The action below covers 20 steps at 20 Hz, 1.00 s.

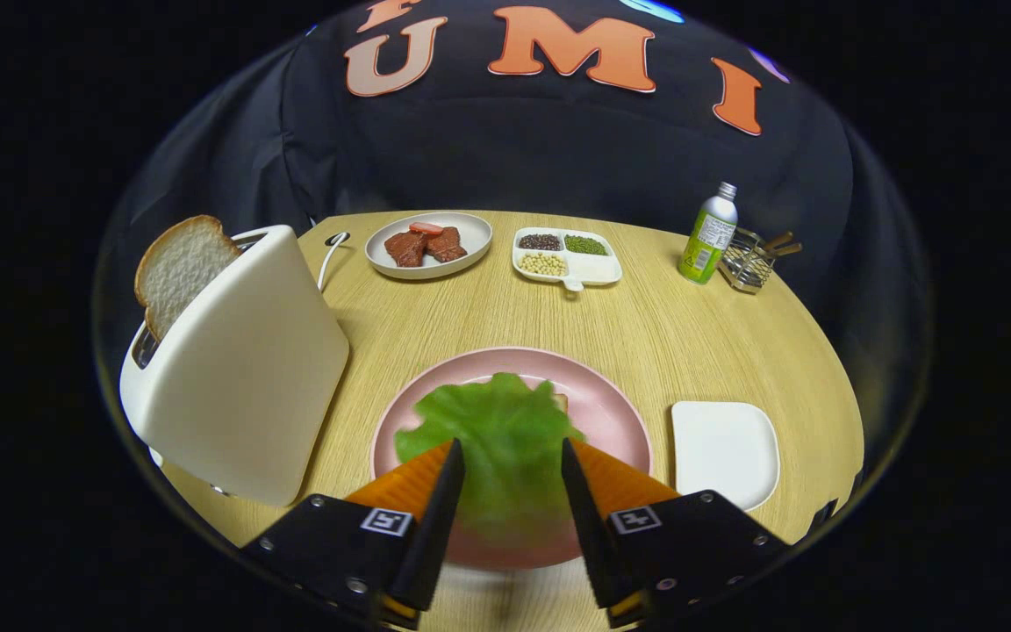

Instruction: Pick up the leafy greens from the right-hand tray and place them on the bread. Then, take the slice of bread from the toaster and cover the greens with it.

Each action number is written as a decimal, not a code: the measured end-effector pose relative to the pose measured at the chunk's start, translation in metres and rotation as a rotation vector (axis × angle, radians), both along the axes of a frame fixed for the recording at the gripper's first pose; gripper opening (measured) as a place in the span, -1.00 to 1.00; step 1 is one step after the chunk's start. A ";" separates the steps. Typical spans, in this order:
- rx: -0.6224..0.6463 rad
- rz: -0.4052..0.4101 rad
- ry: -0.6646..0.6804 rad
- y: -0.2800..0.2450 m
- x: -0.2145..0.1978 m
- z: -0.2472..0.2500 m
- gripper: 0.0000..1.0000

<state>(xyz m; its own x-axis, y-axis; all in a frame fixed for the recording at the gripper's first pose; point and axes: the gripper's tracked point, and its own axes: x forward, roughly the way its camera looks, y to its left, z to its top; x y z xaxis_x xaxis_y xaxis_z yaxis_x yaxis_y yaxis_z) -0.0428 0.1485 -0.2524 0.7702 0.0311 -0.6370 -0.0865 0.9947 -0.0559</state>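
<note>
Between the fingers of the gripper (512,452), the greens (492,439) are lying spread on the pink plate (611,399), covering most of the bread (561,402); only a small corner of bread is showing at the far right edge of the leaf. Both fingers (448,478) are standing apart, one on each side of the leaf's near part, and whether they are touching it cannot be told. Nothing is being clamped.

Beyond the fingers and to the left, the toaster (242,377) is standing on the table (663,325), just beside the pink plate. A slice (179,268) is sticking up from its slot, tilted slightly. A white cord (328,259) is running behind the toaster.

Just to the right of the right finger, the white tray (723,448) is sitting near the pink plate, apart from it.

Far ahead of the fingers, a grey plate (470,237) is carrying brown meat pieces (424,246). Beside it, a divided dish (598,268) is holding dark, green and pale beans in separate compartments. Further right, a green bottle (709,235) is standing upright, touching or just beside a wire holder (747,262)
</note>
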 end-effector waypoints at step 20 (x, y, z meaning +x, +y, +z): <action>0.075 0.000 -0.254 0.076 0.019 0.159 0.96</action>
